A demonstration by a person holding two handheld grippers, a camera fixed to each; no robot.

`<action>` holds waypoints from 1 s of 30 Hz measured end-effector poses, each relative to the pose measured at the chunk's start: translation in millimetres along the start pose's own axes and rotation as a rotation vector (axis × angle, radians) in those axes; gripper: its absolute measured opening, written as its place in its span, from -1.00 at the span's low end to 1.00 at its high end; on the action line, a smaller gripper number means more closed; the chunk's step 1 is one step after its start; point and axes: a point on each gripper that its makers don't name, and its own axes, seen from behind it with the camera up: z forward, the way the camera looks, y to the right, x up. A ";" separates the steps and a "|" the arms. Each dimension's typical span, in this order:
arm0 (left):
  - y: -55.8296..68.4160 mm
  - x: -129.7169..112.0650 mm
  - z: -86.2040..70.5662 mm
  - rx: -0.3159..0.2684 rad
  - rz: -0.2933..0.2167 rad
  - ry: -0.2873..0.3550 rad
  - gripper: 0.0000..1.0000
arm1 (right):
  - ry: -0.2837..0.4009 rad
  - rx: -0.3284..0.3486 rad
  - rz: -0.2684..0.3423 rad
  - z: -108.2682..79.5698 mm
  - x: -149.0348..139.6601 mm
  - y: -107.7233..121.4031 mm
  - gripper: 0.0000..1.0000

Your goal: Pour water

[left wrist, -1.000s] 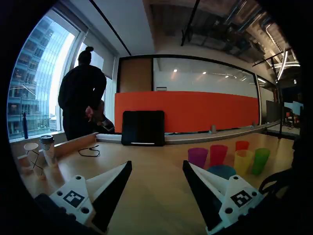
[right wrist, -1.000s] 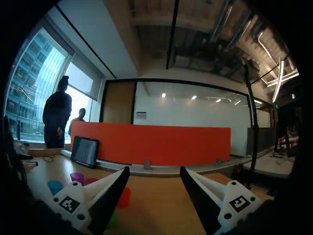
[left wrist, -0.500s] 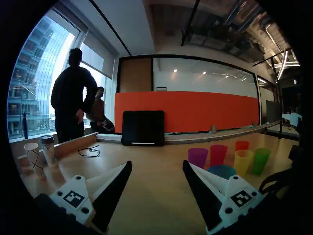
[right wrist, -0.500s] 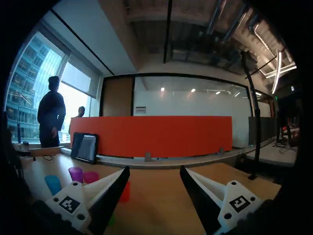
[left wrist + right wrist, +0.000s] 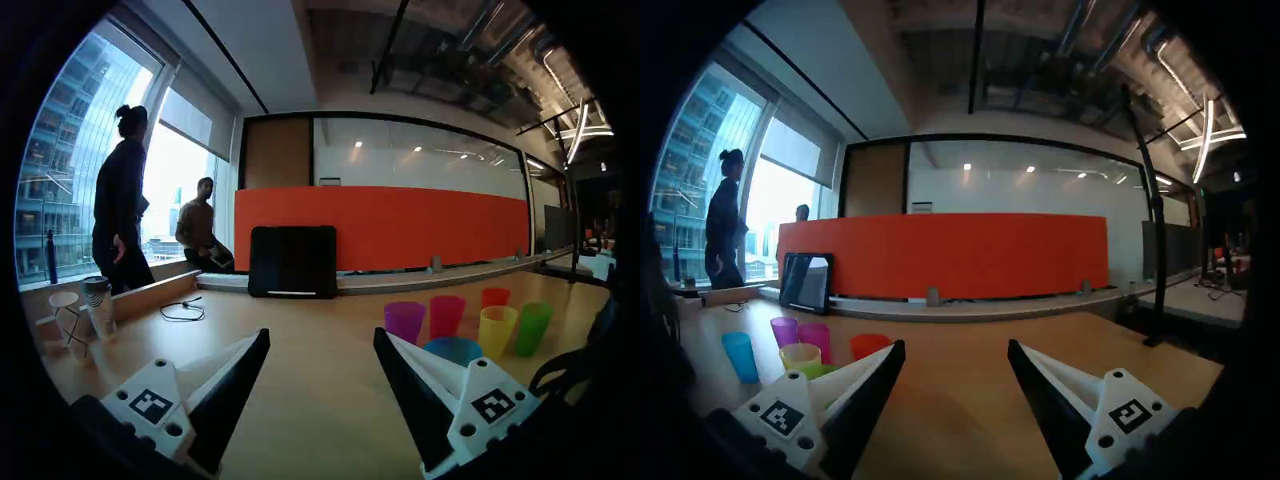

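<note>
Several plastic cups stand in a cluster on the wooden table. In the left gripper view they are right of centre: purple cup, pink cup, red cup, yellow cup, green cup and blue cup, which sits just behind the right finger. My left gripper is open with nothing between its fingers. In the right gripper view the cups are at the lower left: blue cup, purple cup, pink cup, yellow cup, red cup. My right gripper is open and holds nothing.
A dark tablet leans against the orange partition at the table's back. A paper coffee cup and a cable lie at the left. Two people are by the window. A black stand pole rises at the right.
The right gripper has tilted downward, so more of the cups and table show. The left gripper has stayed still. The standing person by the window has shifted left.
</note>
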 end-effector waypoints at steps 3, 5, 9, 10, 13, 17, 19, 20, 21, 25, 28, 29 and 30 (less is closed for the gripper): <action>0.4 -0.1 0.2 0.000 0.000 0.000 0.93 | -0.006 -0.007 0.015 -0.6 -3.9 2.2 0.98; 0.7 0.0 0.2 0.000 0.000 0.000 0.92 | -0.008 -0.006 0.021 -0.6 -5.4 2.1 0.98; 0.8 0.0 0.0 0.000 0.000 0.000 0.93 | -0.009 -0.010 0.028 0.2 -7.9 3.4 0.98; 0.9 0.0 -0.1 0.000 0.000 0.000 0.93 | -0.009 -0.012 0.028 0.3 -8.1 4.1 0.98; 0.7 0.0 -0.2 0.000 0.000 0.000 0.93 | -0.012 -0.018 0.029 0.1 -9.3 6.3 0.98; 0.4 0.1 -0.2 0.000 0.000 0.000 0.93 | -0.022 -0.025 0.028 0.0 -12.7 8.4 0.98; 0.4 0.1 -0.1 0.000 0.000 0.000 0.93 | -0.029 -0.029 0.024 0.5 -15.0 9.3 0.98; 0.3 0.2 0.0 0.000 0.000 0.000 0.93 | -0.032 -0.032 0.021 0.7 -16.1 9.9 0.98; 0.3 0.4 0.1 0.000 0.000 0.000 0.93 | -0.036 -0.035 0.017 0.9 -17.3 10.4 0.98; 0.3 0.0 0.2 0.000 0.000 0.000 0.93 | -0.043 -0.036 0.002 0.7 -18.3 9.3 0.98; 0.0 0.1 0.1 0.000 0.000 0.000 0.93 | -0.043 -0.033 -0.007 0.4 -18.1 7.3 0.98; 0.0 0.2 0.1 0.000 0.000 0.000 0.93 | -0.044 -0.033 -0.009 0.6 -18.3 6.6 0.98; -0.1 0.2 0.1 0.000 0.000 0.000 0.93 | -0.044 -0.032 -0.012 0.7 -18.5 5.8 0.98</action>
